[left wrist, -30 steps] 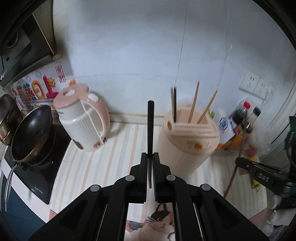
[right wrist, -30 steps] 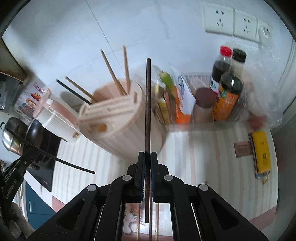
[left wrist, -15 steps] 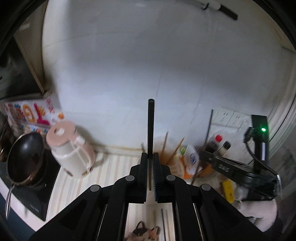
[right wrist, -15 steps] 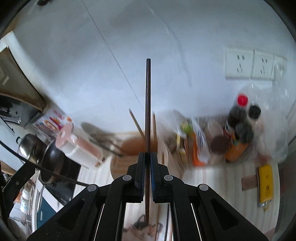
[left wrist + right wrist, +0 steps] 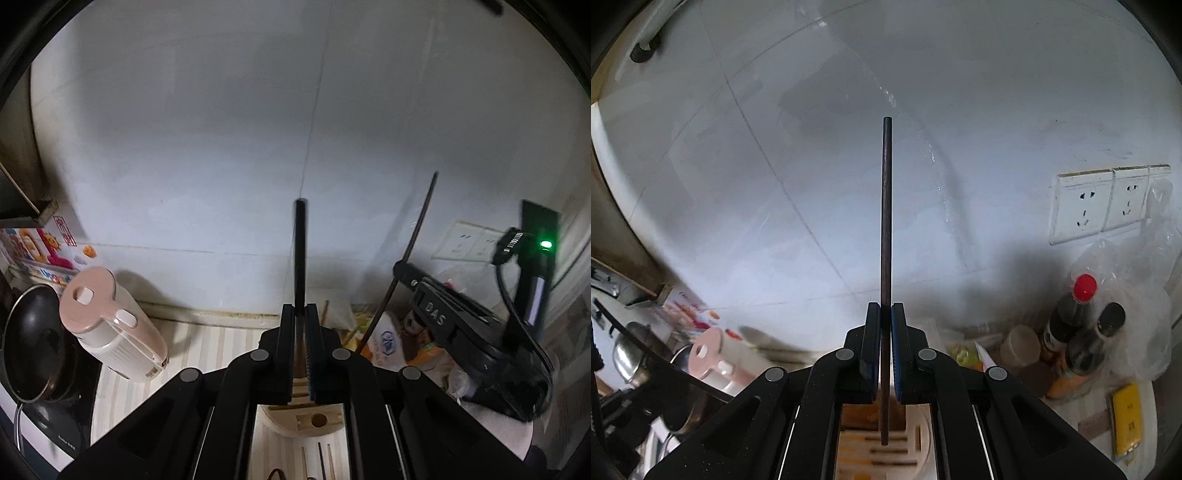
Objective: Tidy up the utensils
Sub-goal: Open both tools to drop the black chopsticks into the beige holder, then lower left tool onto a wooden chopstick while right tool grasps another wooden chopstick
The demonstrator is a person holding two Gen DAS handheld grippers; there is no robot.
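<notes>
Right now I have a chopstick clamped in each pair of tongs. My left gripper (image 5: 300, 314) is closed tight on a black chopstick (image 5: 300, 254): thick, matte, blunt at the top, standing straight up out of the jaws against the white wall. My right gripper (image 5: 885, 314) is likewise pinched shut on a dark brown chopstick (image 5: 886, 221), thinner and longer, rising well above the pads, with its lower end showing under the jaws. Below both grippers sits the pale utensil holder (image 5: 857, 454), its slotted top visible through the gaps between the fingers; the brown stick's lower tip hangs over those slots, though I cannot tell whether it touches them. From the left camera, the right gripper (image 5: 400, 266) appears to the right, its stick slanting up.
</notes>
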